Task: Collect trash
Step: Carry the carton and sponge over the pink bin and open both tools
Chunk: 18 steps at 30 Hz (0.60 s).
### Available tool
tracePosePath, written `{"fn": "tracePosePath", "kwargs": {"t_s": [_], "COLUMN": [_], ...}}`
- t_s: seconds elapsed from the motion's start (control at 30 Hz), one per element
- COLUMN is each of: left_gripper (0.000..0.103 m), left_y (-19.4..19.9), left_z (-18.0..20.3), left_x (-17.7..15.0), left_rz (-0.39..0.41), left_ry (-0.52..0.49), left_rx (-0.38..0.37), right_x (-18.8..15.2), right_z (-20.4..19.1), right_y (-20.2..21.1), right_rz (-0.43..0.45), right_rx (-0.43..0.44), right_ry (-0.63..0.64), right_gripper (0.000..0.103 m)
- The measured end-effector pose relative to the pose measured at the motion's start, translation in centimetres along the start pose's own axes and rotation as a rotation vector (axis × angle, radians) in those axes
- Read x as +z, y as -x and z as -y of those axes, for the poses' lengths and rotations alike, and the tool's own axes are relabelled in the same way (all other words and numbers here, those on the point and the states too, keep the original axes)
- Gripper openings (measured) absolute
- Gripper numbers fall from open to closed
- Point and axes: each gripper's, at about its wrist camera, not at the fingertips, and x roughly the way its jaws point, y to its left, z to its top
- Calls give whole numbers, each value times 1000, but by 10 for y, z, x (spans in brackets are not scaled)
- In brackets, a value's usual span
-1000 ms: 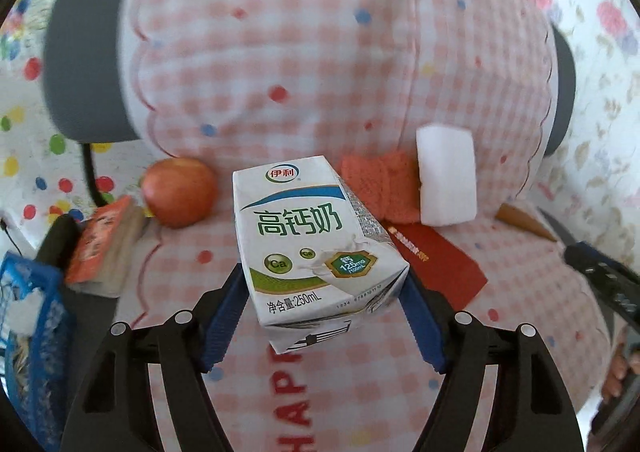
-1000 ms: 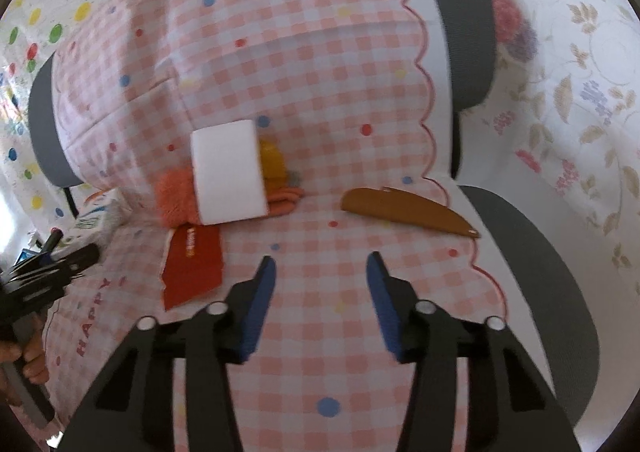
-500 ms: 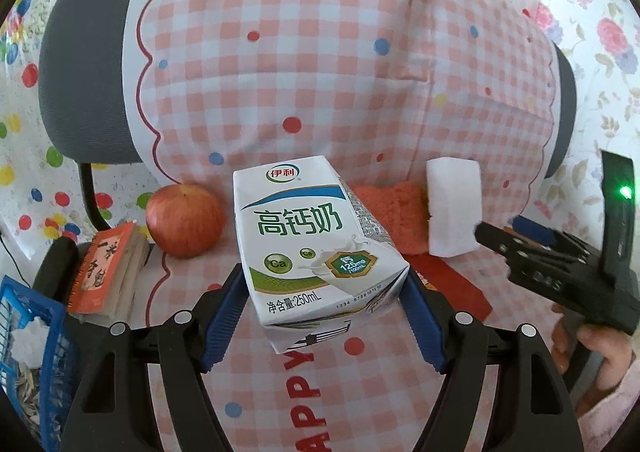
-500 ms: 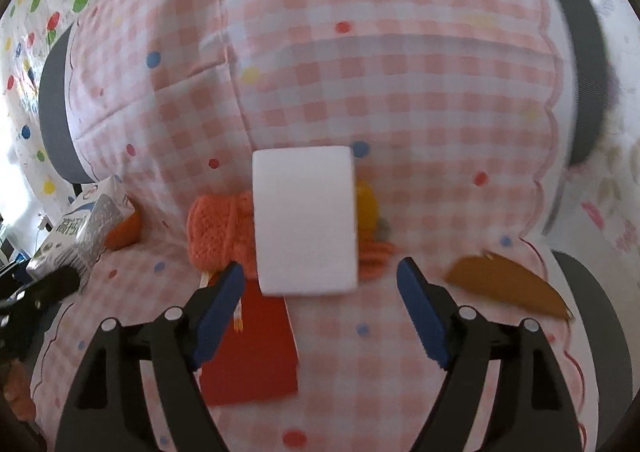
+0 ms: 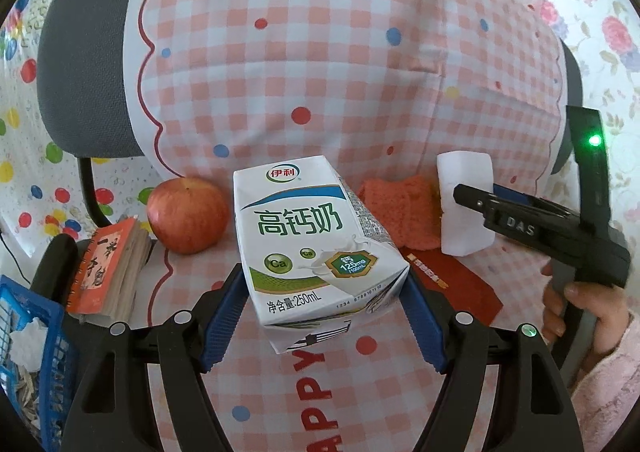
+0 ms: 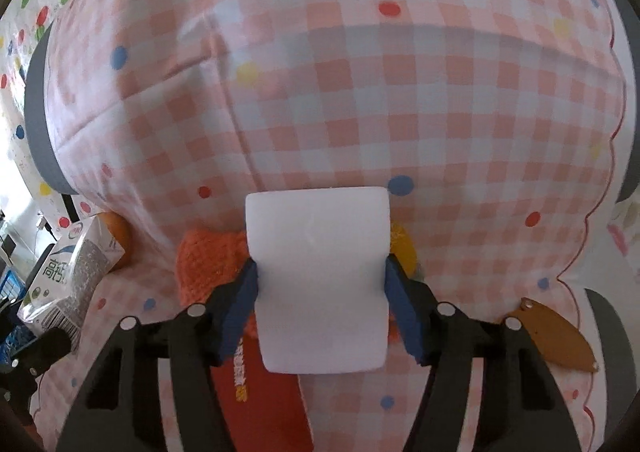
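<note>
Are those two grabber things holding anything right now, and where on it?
The left gripper clamps the milk carton by its lower sides. The right gripper, jaws just closing, pinches the white foam block at its side edges.

Tilted white milk carton (image 5: 316, 248) (250mL), white foam block (image 6: 320, 284) upright on checked cloth

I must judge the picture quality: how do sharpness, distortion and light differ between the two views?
Left wrist view: sharp, the print on the milk carton is readable, with strong fisheye bending at the edges. Right wrist view: softer and slightly blurred, the white foam block looks washed out, and bright light burns the left edge.
</note>
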Motion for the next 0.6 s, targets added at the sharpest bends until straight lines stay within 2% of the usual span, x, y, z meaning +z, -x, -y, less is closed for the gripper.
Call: {"fn": "tracePosePath", "kwargs": {"t_s": [0.23, 0.4, 0.6], "left_gripper": [75, 75, 75], "left_y": [49, 82, 103], "left_z": [22, 51, 97], "left_x": [-18, -51, -102], "left_rz": [53, 45, 15], "left_ry": [-41, -79, -163], "left_rx": [-55, -137, -231], "right_x": [-34, -84, -152], "right_z": [-12, -2, 13], "right_y": [91, 159, 207], "right_rz": [31, 41, 40], "right_rx": [14, -9, -78], "right_ry": [-3, -58, -148], "right_gripper": [56, 56, 57]}}
